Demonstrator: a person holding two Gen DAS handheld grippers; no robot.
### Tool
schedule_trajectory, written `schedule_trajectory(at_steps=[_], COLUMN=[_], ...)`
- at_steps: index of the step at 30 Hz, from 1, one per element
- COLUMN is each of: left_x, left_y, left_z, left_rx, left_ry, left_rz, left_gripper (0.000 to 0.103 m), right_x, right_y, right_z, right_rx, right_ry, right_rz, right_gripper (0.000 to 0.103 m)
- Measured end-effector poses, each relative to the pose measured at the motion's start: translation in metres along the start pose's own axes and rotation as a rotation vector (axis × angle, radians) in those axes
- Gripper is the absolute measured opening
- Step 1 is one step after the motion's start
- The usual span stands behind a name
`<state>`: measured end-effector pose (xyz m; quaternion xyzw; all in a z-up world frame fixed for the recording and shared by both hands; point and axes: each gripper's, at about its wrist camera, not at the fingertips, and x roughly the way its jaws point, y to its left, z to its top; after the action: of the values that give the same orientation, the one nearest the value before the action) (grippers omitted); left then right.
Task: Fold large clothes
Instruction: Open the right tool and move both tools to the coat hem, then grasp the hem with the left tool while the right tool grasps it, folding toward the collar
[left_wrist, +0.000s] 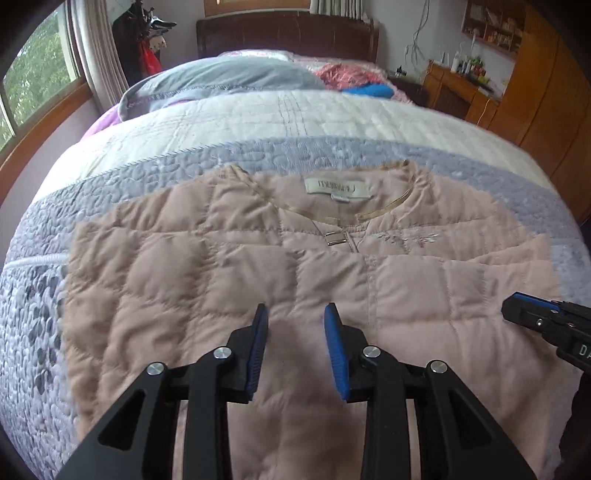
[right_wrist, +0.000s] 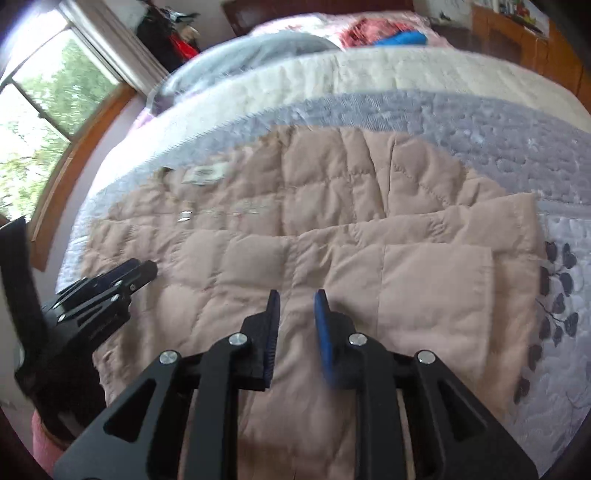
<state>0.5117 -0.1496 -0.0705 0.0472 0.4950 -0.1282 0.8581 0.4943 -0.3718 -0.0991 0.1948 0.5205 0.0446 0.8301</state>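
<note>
Sleeves in, body fold still to come.
Your left tongs (left_wrist: 296, 314) and right tongs (right_wrist: 296, 298) both hover parted and empty over the pale pink quilted padded jacket (left_wrist: 229, 273). It lies front-up on the grey-and-white quilted bed (left_wrist: 207, 122), right sleeve (right_wrist: 424, 240) crossed over its chest; lengthwise folding looks undone.

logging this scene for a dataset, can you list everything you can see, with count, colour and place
quilted jacket: one, pale pink, spread flat on the near end of the bed, beige collar label up
bedspread: one, lavender and cream, under the jacket
duvet: one, grey, bunched near the headboard
clothes pile: red-pink and blue, far right of bed
headboard: one, dark wood
window: one, wood-framed, left wall
wooden cabinets: right wall
left gripper: black, blue pads, open above the jacket
right gripper: same, open above the jacket
</note>
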Motion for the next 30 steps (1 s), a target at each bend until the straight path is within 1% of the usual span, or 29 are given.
schedule_trajectory(at_steps=[3,4,5,6,7,8,9,10,11,15,16,18,20,21,22,24,25,26,29,30], left_x=[-0.048,-0.067,-0.080,-0.094,-0.108,-0.123,-0.132,-0.143,-0.150,-0.177,-0.182,-0.191,-0.194,-0.195,-0.195,-0.197,-0.196,-0.196,-0.192,-0.192], left_y=[0.024,0.035,0.043,0.053,0.065,0.080,0.091,0.104,0.113,0.141,0.146,0.151,0.155,0.156,0.156,0.153,0.151,0.149,0.146,0.145], left_z=[-0.026,-0.043,-0.054,-0.070,-0.089,-0.114,-0.129,-0.152,-0.170,-0.246,-0.265,-0.295,-0.321,-0.330,-0.339,-0.352,-0.355,-0.359,-0.360,-0.361], left_rx=[0.018,0.032,0.043,0.051,0.054,0.050,0.045,0.036,0.027,-0.002,-0.014,-0.037,-0.071,-0.088,-0.110,-0.124,-0.124,-0.124,-0.130,-0.135], left_ry=[-0.043,-0.053,-0.053,-0.053,-0.059,-0.060,-0.056,-0.052,-0.052,-0.022,-0.015,-0.004,0.015,0.022,0.028,0.023,0.013,0.007,0.007,0.002], left_rz=[-0.037,-0.044,-0.043,-0.038,-0.034,-0.031,-0.022,0.002,0.014,0.021,0.014,-0.001,-0.030,-0.050,-0.091,-0.147,-0.140,-0.122,-0.115,-0.116], left_gripper=[0.036,0.042,0.047,0.049,0.052,0.056,0.058,0.059,0.060,0.062,0.063,0.065,0.066,0.066,0.066,0.067,0.070,0.070,0.071,0.071], right_x=[-0.046,-0.065,-0.078,-0.095,-0.104,-0.116,-0.122,-0.134,-0.144,-0.167,-0.170,-0.174,-0.172,-0.169,-0.168,-0.166,-0.163,-0.161,-0.156,-0.154], right_y=[-0.004,-0.008,-0.011,-0.015,-0.015,-0.018,-0.018,-0.023,-0.027,-0.039,-0.041,-0.047,-0.052,-0.055,-0.057,-0.062,-0.064,-0.067,-0.071,-0.071], right_z=[-0.029,-0.047,-0.061,-0.085,-0.100,-0.120,-0.133,-0.156,-0.177,-0.243,-0.262,-0.287,-0.311,-0.323,-0.331,-0.345,-0.350,-0.353,-0.358,-0.360], right_rx=[-0.029,-0.036,-0.045,-0.058,-0.066,-0.077,-0.083,-0.086,-0.088,-0.086,-0.085,-0.078,-0.061,-0.043,-0.032,-0.007,0.004,0.015,0.032,0.032], right_ry=[-0.046,-0.060,-0.066,-0.075,-0.081,-0.087,-0.092,-0.098,-0.099,-0.098,-0.095,-0.083,-0.065,-0.053,-0.048,-0.042,-0.044,-0.042,-0.039,-0.038], right_rz=[0.055,0.086,0.102,0.111,0.105,0.099,0.095,0.094,0.098,0.087,0.081,0.072,0.080,0.080,0.081,0.092,0.095,0.097,0.102,0.106], right_gripper=[0.030,0.034,0.036,0.039,0.043,0.045,0.049,0.053,0.054,0.065,0.066,0.066,0.066,0.066,0.066,0.067,0.067,0.067,0.066,0.060])
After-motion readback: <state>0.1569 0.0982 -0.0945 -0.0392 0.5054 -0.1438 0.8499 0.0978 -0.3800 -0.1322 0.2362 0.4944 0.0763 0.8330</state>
